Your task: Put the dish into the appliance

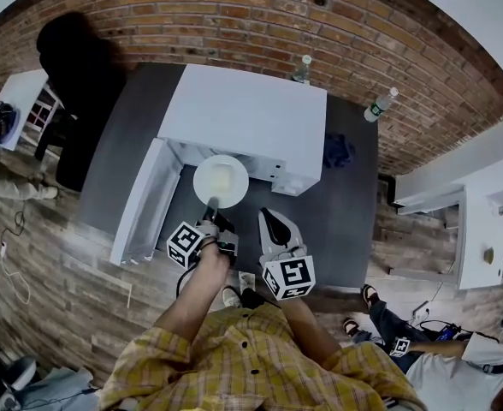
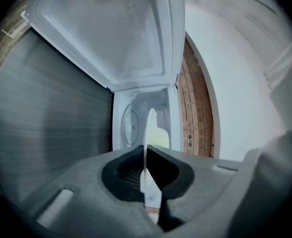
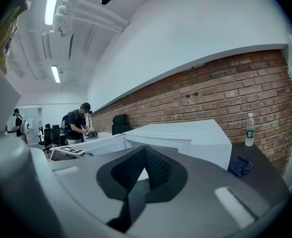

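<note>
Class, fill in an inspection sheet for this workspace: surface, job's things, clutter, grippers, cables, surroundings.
Surface: dark grey table.
Job's things: white dish at the mouth of the open microwave.
Clutter: blue cloth, two bottles by the wall.
Grippers: left gripper clamps the dish's rim; right gripper shut, empty.
Cables: thin cable on the floor.
Surroundings: brick wall, person nearby.
</note>
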Demonstrator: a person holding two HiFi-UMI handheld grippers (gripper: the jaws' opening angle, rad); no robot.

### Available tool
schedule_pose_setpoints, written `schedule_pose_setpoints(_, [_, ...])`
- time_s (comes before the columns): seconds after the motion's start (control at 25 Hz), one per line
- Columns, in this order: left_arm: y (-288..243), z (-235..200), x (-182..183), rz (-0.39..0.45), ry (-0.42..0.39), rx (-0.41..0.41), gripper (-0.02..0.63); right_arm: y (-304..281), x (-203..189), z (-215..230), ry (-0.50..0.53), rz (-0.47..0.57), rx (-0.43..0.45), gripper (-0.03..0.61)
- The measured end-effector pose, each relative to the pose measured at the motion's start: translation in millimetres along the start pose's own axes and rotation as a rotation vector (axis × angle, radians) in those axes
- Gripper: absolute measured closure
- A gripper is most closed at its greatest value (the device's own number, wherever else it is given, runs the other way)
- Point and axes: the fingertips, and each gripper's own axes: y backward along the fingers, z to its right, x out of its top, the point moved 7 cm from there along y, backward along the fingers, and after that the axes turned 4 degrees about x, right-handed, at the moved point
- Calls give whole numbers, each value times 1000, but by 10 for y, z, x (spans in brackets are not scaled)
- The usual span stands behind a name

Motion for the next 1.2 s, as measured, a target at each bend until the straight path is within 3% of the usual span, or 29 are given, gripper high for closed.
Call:
schedule_pose_setpoints(0.72, [-869,-403,126,19,31,-6,607,-52,-99,111,-10,-1,11,578])
schedule_pose_setpoints(1.2, [-1205,-603,248,9,-38,30,598,-125,-125,239,-7,-16,9,577])
